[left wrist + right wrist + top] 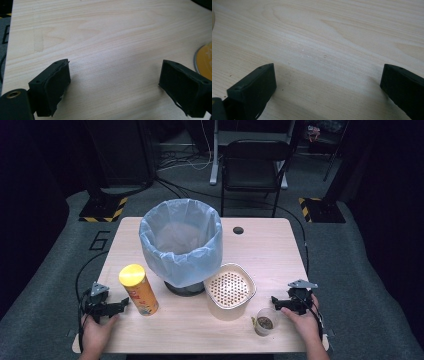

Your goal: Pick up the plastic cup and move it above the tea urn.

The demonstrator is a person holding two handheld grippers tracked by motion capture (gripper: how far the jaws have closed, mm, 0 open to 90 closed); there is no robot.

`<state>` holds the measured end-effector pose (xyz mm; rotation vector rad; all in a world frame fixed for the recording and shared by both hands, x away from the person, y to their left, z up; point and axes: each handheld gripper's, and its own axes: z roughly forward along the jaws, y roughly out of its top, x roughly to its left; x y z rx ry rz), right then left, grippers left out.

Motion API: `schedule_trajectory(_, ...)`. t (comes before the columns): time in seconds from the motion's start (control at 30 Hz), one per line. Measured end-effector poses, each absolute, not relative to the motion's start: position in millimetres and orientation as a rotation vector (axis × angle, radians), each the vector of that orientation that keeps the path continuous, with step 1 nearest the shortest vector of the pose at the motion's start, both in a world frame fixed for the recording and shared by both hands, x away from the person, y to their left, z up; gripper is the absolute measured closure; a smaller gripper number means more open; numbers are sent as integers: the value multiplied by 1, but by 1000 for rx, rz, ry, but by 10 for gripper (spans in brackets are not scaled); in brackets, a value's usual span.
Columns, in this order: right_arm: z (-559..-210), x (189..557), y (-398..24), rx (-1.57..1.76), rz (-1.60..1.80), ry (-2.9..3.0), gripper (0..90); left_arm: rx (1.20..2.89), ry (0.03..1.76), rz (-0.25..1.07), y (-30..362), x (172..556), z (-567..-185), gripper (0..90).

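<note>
The yellow-lidded canister (139, 290) is standing upright on the left part of the table (270, 250), just beside the left gripper (122, 304), and in the left gripper view only a cut-off slice of its yellow lid (205, 61) is being shown at the right border. The small clear cup (265, 321) with dark contents is sitting near the front edge, just beside the right gripper (274, 301); what is lying in it is too small to be made out. Between them, the beige perforated basket (229, 290) is being pressed close against the base of the bin lined with a pale blue bag (181, 242), so open tabletop is being left mainly along the front edge and at the far right corner. Both grippers are being held low and roughly level near the front corners, jaws turned inward toward the middle, each hand (97, 330) wrapped around its handle from behind, the forearms being cut off by the lower border. The left gripper (113, 82) is being held open with bare wood between its jaws, and the right gripper (328, 86) is being held wide open likewise, nothing being gripped by either
</note>
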<state>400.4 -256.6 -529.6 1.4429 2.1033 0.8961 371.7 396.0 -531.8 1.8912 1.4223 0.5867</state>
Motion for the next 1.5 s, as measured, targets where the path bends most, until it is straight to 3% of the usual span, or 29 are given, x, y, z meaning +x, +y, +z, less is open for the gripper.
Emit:
schedule_trajectory(0.6,-529,399,-261,1413,914,2122,36,1929,1407,614,396,373,-532,103)
schedule_trajectory(0.77,-527,395,-263,1413,932,2120,145,1928,1408,614,395,373,-532,103)
schedule_trajectory(0.9,-524,394,-266,1425,959,2123,173,1928,1408,615,395,373,-532,103)
schedule_trajectory(1.1,-499,381,-274,1380,1046,2130,259,1929,1409,615,395,373,-532,103)
schedule_trajectory(1.5,-454,349,-254,1155,1150,2268,259,1923,1412,619,394,372,-532,103)
